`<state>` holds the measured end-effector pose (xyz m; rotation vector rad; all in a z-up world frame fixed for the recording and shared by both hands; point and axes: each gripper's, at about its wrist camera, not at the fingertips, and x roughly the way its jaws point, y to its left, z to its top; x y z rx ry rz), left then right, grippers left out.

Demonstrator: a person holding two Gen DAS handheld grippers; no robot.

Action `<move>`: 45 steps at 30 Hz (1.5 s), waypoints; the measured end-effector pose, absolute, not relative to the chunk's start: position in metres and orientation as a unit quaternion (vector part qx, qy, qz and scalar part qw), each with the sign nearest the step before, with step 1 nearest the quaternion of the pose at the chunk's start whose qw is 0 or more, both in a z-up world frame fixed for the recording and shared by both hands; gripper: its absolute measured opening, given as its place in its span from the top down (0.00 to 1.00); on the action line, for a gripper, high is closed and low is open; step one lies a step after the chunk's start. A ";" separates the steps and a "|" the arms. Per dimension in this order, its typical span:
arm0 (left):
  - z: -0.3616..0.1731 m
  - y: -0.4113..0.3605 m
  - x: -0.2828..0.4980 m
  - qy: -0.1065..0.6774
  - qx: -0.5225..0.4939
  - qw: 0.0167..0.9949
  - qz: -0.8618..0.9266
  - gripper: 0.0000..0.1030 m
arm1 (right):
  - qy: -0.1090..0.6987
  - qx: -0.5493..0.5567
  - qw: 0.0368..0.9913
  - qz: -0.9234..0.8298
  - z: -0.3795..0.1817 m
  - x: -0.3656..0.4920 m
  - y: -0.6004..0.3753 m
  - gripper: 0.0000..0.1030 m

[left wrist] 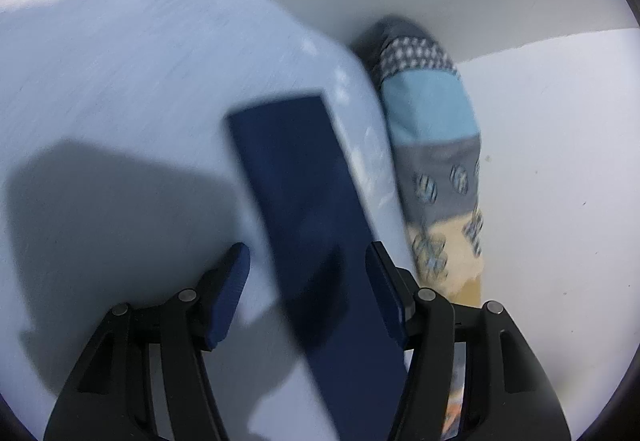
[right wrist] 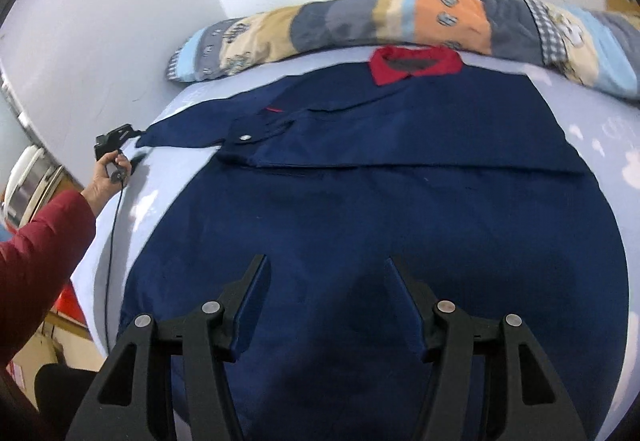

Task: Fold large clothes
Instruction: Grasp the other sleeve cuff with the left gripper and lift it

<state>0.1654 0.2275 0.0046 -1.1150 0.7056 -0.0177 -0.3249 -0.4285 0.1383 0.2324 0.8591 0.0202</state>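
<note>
Cloth like this navy shirt (right wrist: 380, 221) looked soft and limp, sure to sag. It lay flat on the bed (right wrist: 612, 145), collar (right wrist: 414, 63) toward upper centre. My left tongs (left wrist: 308, 261) gaped around the sleeve (left wrist: 304, 201); my right tongs (right wrist: 326, 273) hung open over the hem, the best hold.

One navy garment (right wrist: 360, 225); one patchwork bolster (right wrist: 400, 25), possibly two; two grippers (left wrist: 308, 293) (right wrist: 328, 301).

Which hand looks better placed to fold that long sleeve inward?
Left, probably: the left gripper has its open fingers straddling the navy garment's sleeve, while the right gripper hovers open over the garment's lower body, away from it.
</note>
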 end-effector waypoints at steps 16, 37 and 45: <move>0.169 0.128 0.147 0.319 -0.357 0.872 -0.102 0.99 | 0.360 0.140 0.920 -0.062 0.163 -0.336 -0.454 0.43; 0.312 -0.361 -0.043 0.407 -0.177 0.818 -0.368 0.99 | 0.243 0.183 0.924 -0.231 0.232 -0.443 -0.557 0.41; 0.154 -0.516 -0.101 0.488 -0.067 0.801 -0.339 0.97 | 0.215 0.216 0.923 -0.235 0.242 -0.478 -0.584 0.39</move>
